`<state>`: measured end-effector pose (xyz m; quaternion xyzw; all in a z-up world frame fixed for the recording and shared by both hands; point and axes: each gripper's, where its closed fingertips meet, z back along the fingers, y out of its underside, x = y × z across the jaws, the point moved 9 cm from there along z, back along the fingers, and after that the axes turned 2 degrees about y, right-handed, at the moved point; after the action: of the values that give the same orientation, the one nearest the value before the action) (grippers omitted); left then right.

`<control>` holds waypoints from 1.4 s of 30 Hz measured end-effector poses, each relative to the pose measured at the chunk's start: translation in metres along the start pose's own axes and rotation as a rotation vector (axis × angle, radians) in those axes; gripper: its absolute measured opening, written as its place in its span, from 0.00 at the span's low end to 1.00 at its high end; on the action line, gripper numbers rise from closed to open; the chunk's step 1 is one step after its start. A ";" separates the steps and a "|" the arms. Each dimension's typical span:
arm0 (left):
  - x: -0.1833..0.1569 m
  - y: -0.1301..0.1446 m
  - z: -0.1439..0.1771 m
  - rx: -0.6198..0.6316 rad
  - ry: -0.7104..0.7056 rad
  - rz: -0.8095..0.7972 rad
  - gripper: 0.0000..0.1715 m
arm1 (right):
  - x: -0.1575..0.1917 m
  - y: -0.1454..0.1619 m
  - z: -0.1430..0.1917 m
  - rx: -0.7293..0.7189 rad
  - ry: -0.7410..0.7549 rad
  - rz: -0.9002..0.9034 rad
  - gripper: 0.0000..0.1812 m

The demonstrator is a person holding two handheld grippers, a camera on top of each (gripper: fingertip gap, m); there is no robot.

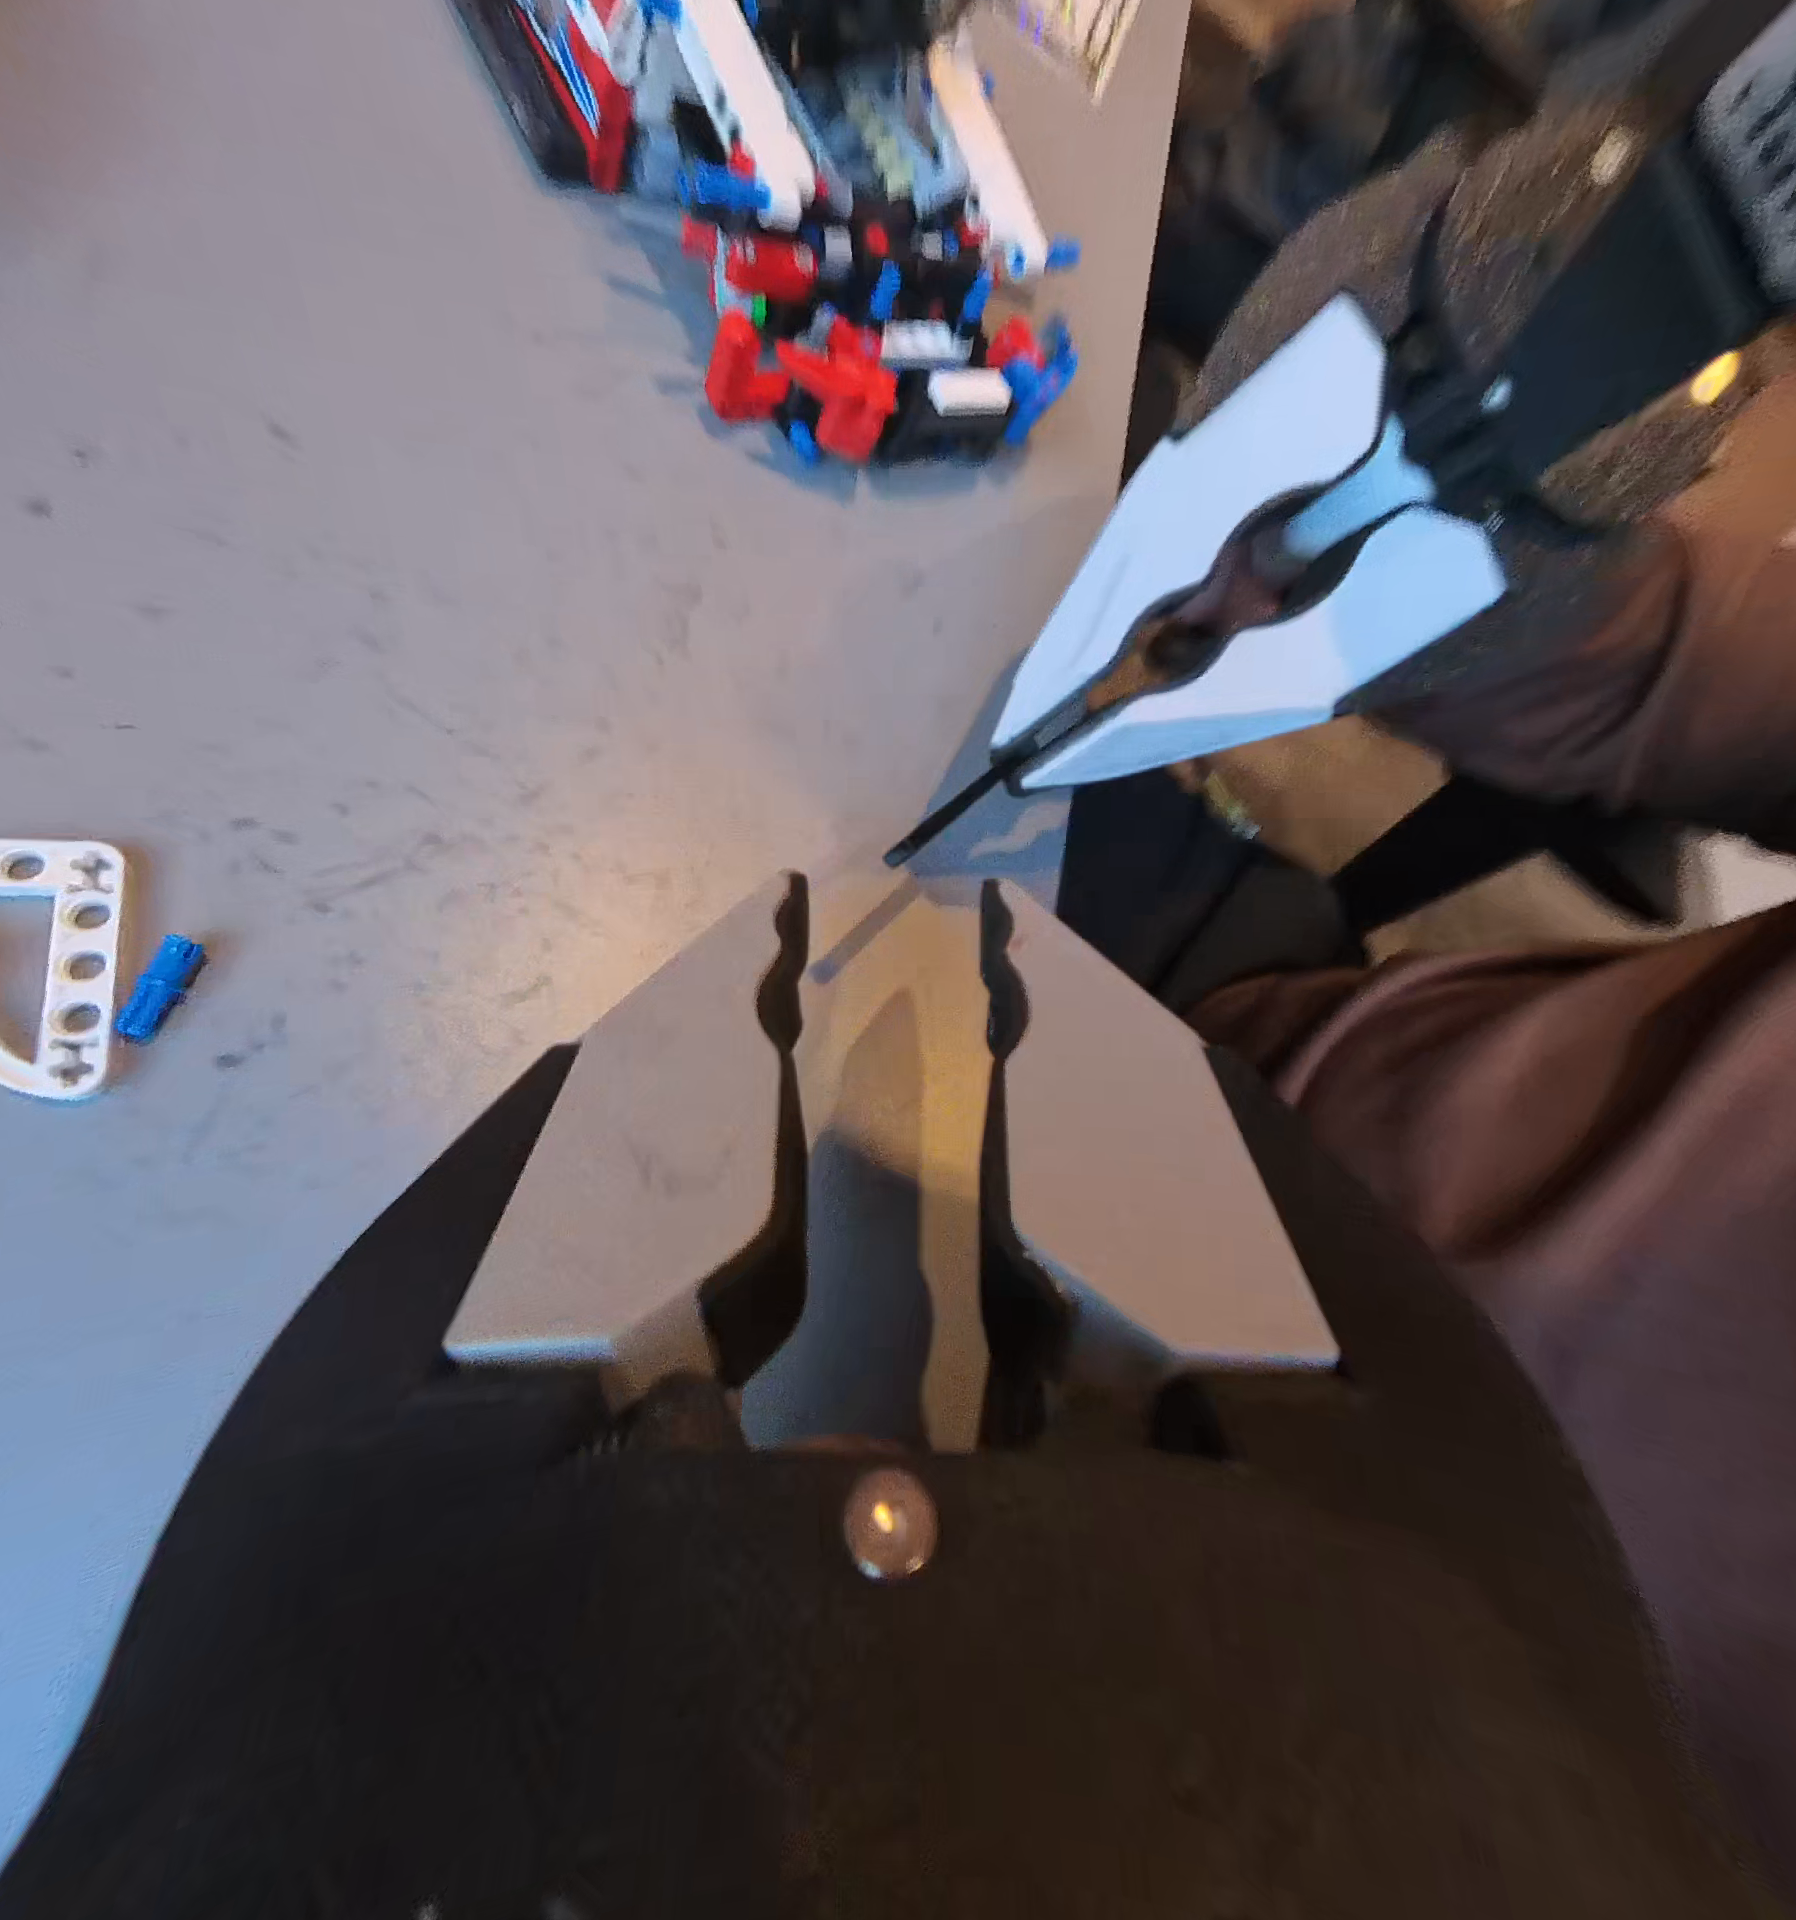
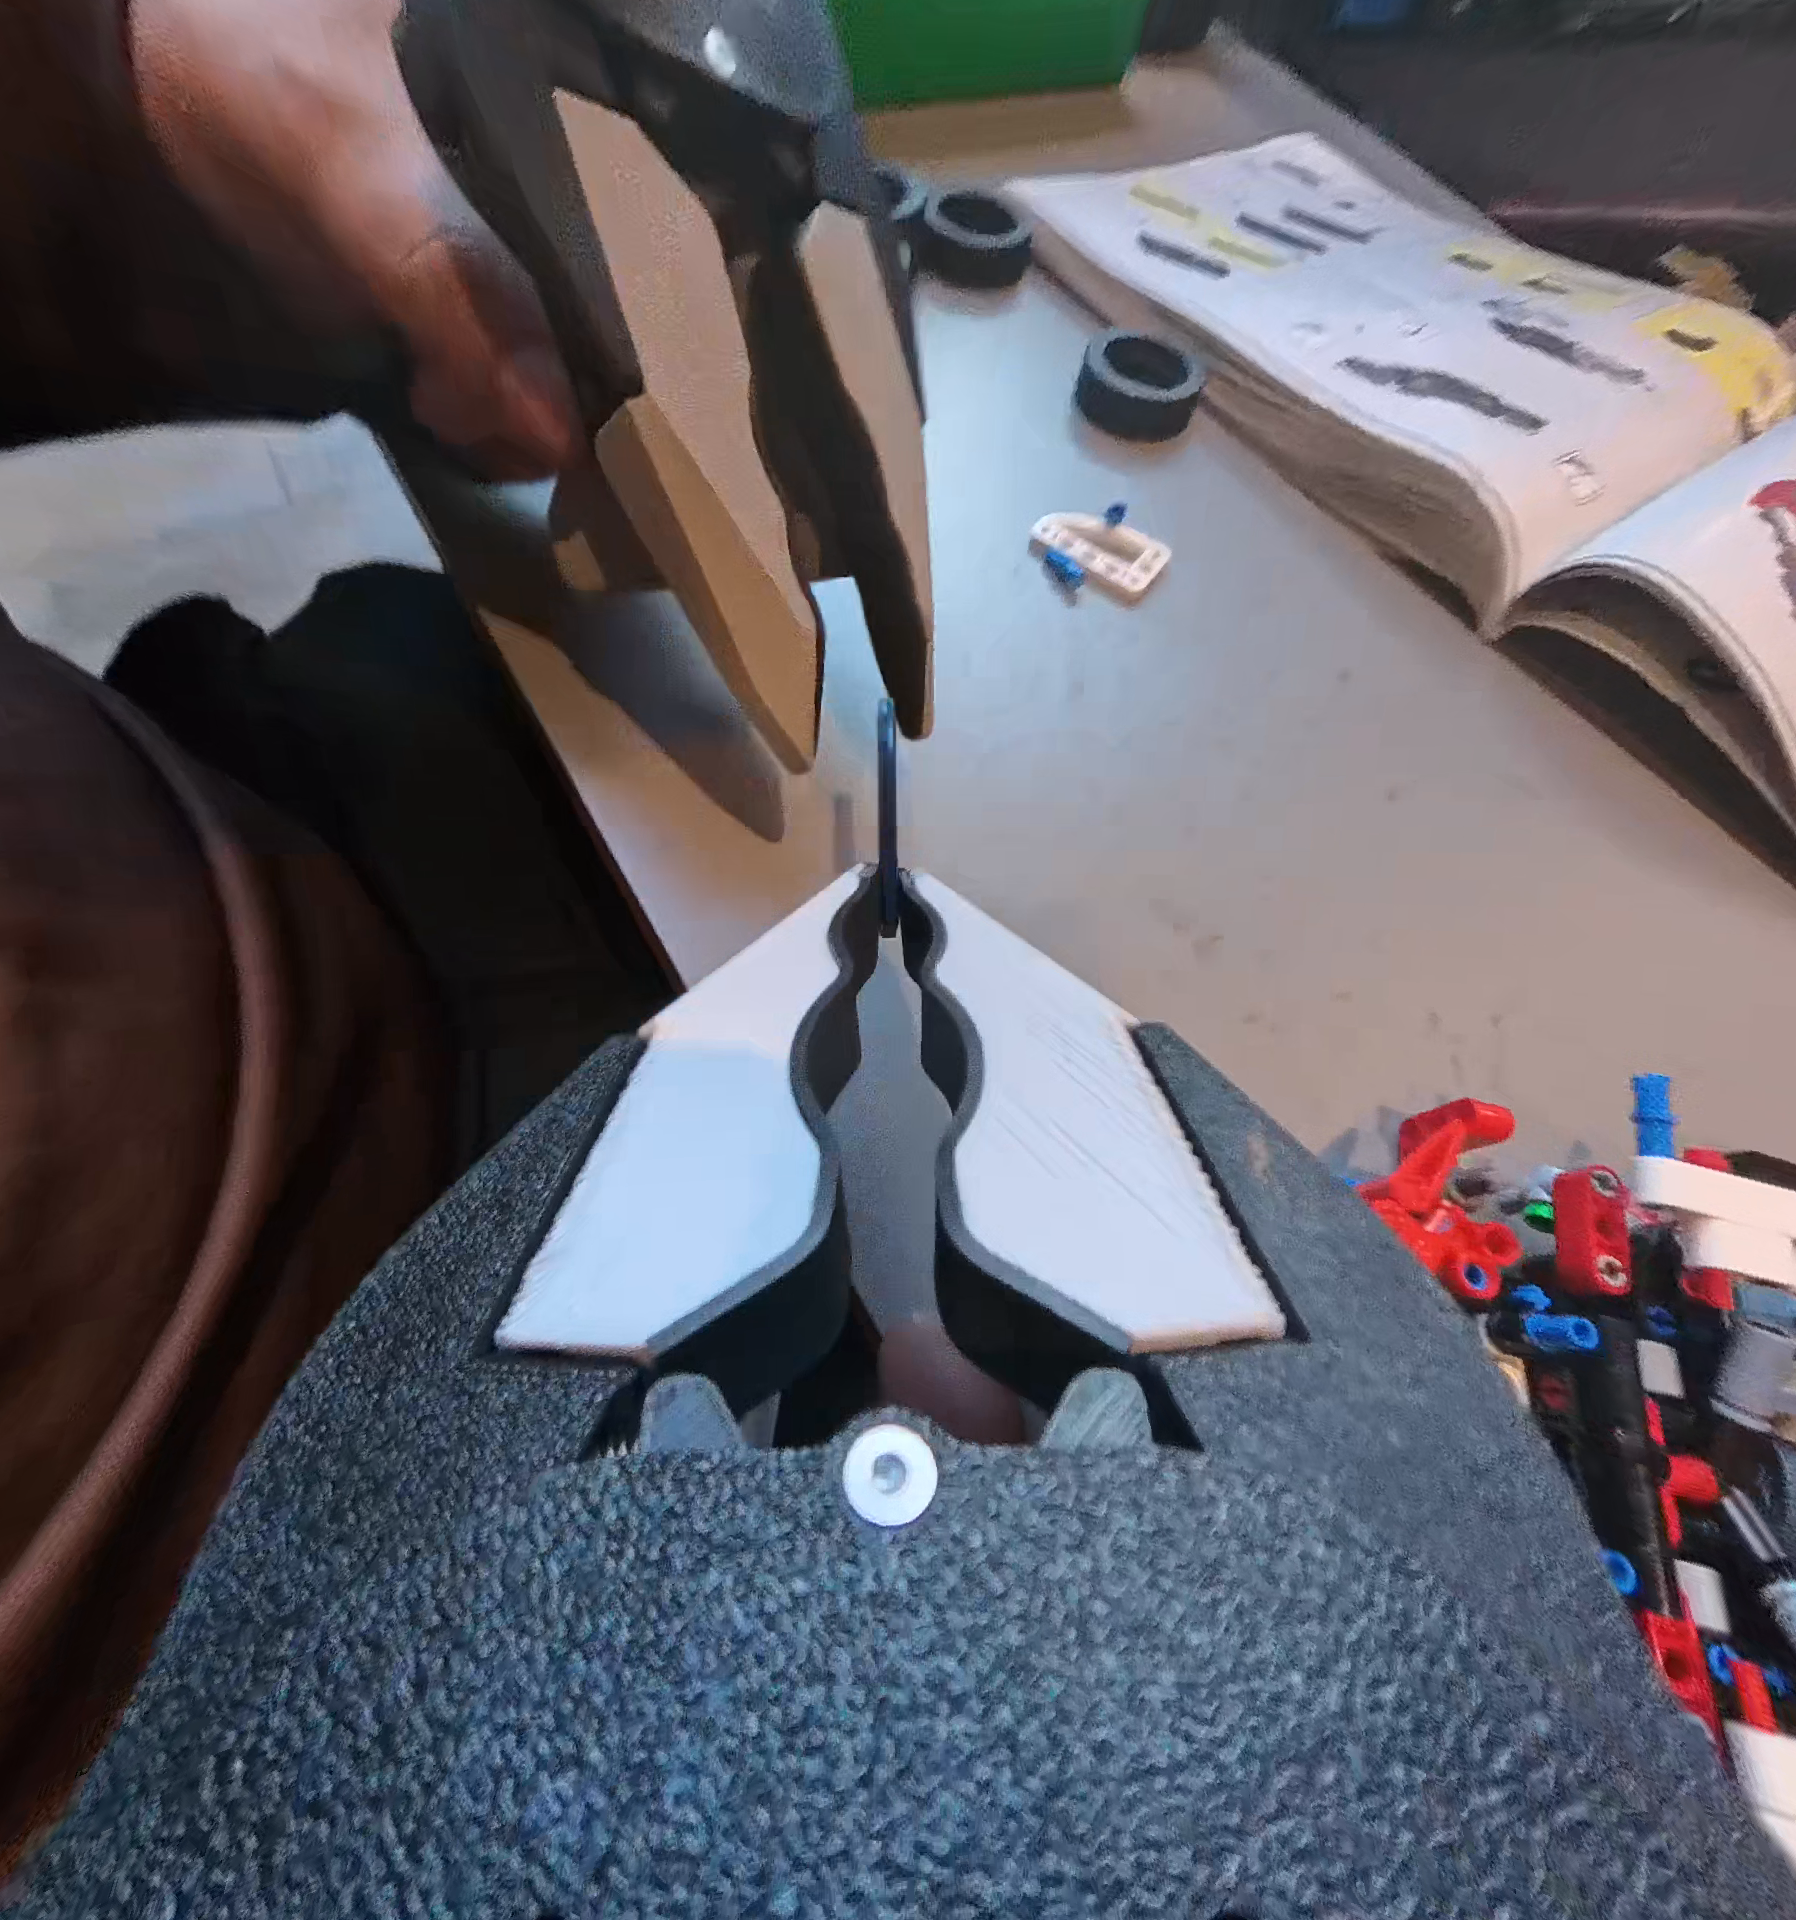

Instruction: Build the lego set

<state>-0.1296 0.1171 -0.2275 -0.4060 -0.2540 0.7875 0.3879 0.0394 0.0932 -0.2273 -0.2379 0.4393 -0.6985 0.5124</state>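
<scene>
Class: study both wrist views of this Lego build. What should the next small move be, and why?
Probably close the left gripper on the free end of the thin black rod. The right gripper is shut on its other end, and the left one, open and empty, has its fingertips right at the rod's tip, so a handover looks likely.

Over a grey table point(image 1: 354, 520), the left gripper point(image 1: 889, 894) hangs with fingers parted, nothing between them. Just beyond, the right gripper point(image 1: 1008, 774) pinches a thin black rod point(image 1: 951, 819). A white frame piece point(image 1: 42, 966) and blue pin point(image 1: 159, 987) lie left; the red, blue and white model point(image 1: 873, 312) sits farther back.
</scene>
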 end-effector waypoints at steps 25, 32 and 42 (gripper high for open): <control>-0.017 -0.020 0.005 -0.351 0.439 0.227 0.06 | 0.023 -0.035 0.024 -0.143 0.351 0.327 0.02; -0.014 -0.020 0.004 -0.364 0.425 0.229 0.07 | 0.023 -0.036 0.024 -0.144 0.347 0.322 0.02; -0.014 -0.020 0.005 -0.374 0.422 0.213 0.04 | 0.023 -0.036 0.023 -0.150 0.320 0.279 0.02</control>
<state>-0.1204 0.1161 -0.2042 -0.6496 -0.2641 0.6615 0.2659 0.0312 0.0664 -0.1876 -0.0983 0.5945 -0.6150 0.5087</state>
